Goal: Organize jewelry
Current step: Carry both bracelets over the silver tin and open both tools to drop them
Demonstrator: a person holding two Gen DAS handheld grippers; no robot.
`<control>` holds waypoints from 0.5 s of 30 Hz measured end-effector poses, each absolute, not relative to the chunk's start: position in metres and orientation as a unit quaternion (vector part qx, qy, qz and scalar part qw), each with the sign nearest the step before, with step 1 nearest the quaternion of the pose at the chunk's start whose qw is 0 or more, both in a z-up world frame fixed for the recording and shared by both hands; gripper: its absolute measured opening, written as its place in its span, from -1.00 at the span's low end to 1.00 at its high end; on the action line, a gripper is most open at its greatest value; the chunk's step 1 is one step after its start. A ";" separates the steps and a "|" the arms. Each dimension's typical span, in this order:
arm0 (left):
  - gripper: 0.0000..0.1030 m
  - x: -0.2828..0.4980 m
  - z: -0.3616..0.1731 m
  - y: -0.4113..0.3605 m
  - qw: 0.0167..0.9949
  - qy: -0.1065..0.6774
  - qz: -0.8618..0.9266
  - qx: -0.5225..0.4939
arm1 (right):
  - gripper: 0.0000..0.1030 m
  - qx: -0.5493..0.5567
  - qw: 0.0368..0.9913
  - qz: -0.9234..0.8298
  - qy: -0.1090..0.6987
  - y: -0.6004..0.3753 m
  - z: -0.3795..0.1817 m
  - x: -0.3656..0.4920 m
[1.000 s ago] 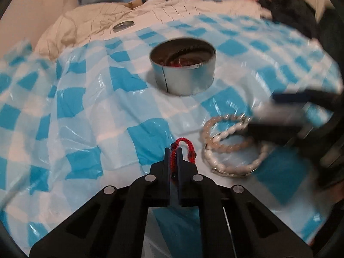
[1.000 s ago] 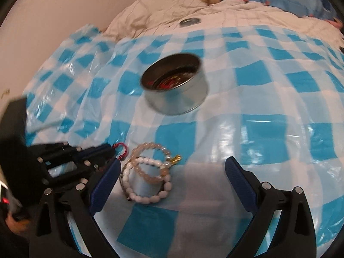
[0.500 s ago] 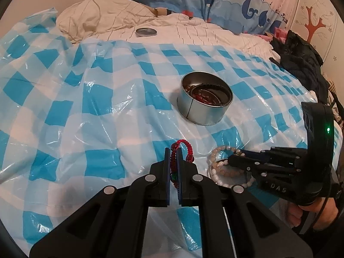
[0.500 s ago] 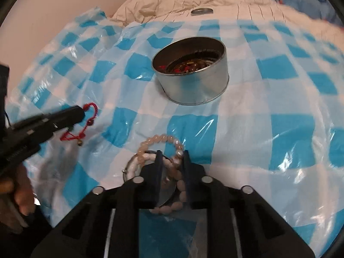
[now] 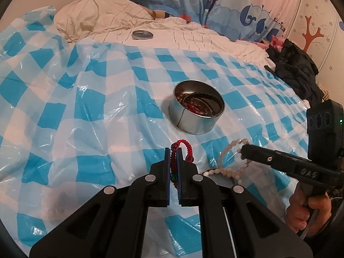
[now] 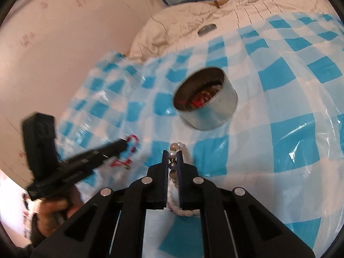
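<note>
Red beaded bracelet (image 5: 181, 150) pinched upright between the closed jaws of the left gripper (image 5: 173, 157), its loop poking out above the fingertips, lifted clear of the blue and white checked plastic sheet (image 5: 86, 111). Pale pearl bracelet (image 6: 174, 157) clamped the same way in the right gripper (image 6: 172, 161), a few beads showing between the shut jaws and the rest of the strand trailing down toward the sheet beneath. Both pieces gripped, neither yet put away.

Step in hand, by the look of it: carrying picked-up jewelry to its container. Round metal tin (image 5: 196, 112) standing open just ahead of both grippers, near but apart from them, already holding red and dark pieces inside. Next move probably calls for bringing each gripper over the tin's rim, one at a time to avoid a collision, then opening the jaws so the bracelet drops in. Dangling pearl strand likely to catch on the rim unless raised high enough first.

Further back, the tin's lid (image 5: 142, 34) lying on cream bedding (image 5: 172, 34), well apart. A hand (image 5: 305, 210) visible on the right gripper's handle.
</note>
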State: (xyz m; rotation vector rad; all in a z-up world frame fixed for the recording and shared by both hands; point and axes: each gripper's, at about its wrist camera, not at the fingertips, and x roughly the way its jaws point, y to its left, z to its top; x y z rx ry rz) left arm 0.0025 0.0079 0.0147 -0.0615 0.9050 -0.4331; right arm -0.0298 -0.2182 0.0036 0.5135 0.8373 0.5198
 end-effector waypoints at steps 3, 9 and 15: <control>-0.92 0.004 0.017 0.002 0.876 0.431 -0.213 -0.034 | -0.85 0.258 0.851 0.247 0.386 -0.224 0.009 -0.030; -0.92 0.019 0.031 -0.017 0.881 0.414 -0.225 -0.047 | -0.85 0.262 0.856 0.246 0.371 -0.228 0.022 -0.027; -0.92 0.052 0.043 -0.041 0.883 0.390 -0.242 -0.098 | -0.85 0.270 0.863 0.235 0.356 -0.243 0.035 -0.013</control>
